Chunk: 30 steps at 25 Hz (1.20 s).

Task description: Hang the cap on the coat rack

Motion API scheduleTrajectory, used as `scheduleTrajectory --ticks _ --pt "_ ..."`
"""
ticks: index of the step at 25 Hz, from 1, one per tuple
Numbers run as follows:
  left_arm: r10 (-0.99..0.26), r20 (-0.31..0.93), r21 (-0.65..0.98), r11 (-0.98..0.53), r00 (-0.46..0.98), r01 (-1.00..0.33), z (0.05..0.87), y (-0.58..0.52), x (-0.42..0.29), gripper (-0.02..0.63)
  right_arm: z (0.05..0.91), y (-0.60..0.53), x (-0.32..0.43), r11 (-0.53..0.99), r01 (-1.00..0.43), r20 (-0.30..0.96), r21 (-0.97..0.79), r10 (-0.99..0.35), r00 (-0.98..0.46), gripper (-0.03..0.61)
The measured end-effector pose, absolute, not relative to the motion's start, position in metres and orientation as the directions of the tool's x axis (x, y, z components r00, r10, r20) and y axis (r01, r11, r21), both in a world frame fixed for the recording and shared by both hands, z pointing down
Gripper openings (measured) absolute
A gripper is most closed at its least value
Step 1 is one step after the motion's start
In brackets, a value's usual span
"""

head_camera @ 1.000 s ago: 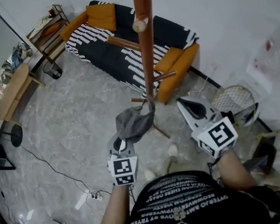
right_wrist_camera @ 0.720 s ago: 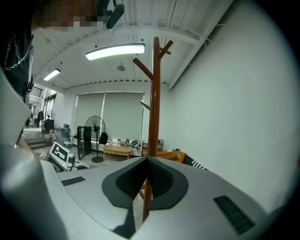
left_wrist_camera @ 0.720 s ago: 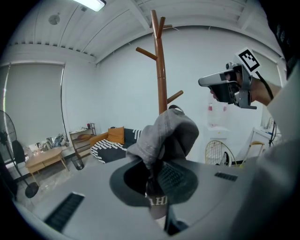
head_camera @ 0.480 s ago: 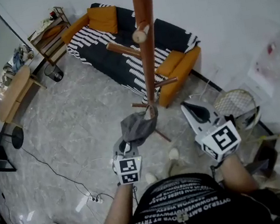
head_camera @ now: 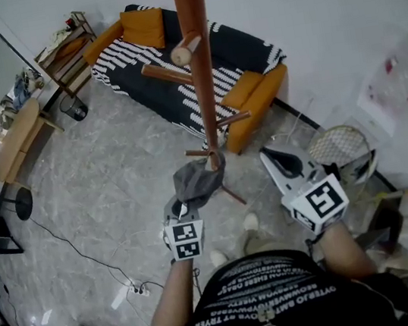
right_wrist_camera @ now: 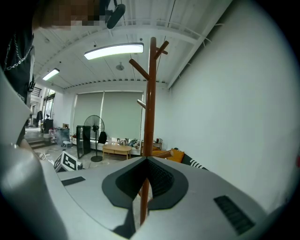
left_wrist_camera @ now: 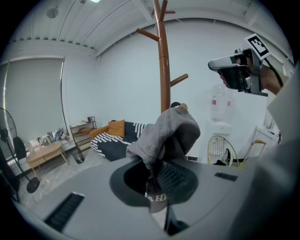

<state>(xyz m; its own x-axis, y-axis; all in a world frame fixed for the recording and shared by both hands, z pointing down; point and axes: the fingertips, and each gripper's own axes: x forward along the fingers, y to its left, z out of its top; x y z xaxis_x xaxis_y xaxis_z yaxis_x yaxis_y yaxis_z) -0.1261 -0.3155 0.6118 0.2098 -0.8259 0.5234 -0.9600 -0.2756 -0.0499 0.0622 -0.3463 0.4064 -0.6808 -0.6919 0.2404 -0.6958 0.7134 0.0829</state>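
Note:
The grey cap hangs bunched from my left gripper, which is shut on its fabric. In the left gripper view the cap fills the space above the jaws, and a rounded peg end shows at its crown; I cannot tell if they touch. The brown wooden coat rack rises just beyond the cap, its pole carrying angled pegs. My right gripper is held to the right of the pole, shut and holding nothing. In the right gripper view the rack stands straight ahead of the right gripper.
A black-and-white striped sofa with orange cushions stands behind the rack. A wooden table and a shelf are at the far left. A round wire basket sits to the right by the wall. A cable and power strip lie on the floor.
The left gripper with the cap has shifted slightly right and stays close to the rack's lower pegs. The right gripper has barely moved.

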Motion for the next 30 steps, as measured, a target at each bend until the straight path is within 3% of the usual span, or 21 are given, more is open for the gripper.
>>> scheduleTrajectory --ticks 13,23,30 --pt "-0.764 0.62 -0.059 -0.276 0.181 -0.959 0.652 -0.325 -0.124 0.017 0.405 -0.346 0.074 0.711 -0.696 0.238 0.098 -0.696 -0.677 0.003" --pt "-0.728 0.64 -0.006 -0.324 0.246 -0.946 0.659 -0.303 -0.118 0.164 0.399 -0.339 0.068 0.721 -0.688 0.227 0.084 -0.686 -0.691 0.003" --pt "-0.793 0.544 -0.02 -0.339 0.274 -0.941 0.598 -0.297 -0.12 0.164 0.398 -0.328 0.057 0.731 -0.679 0.223 0.069 -0.674 -0.704 0.003"
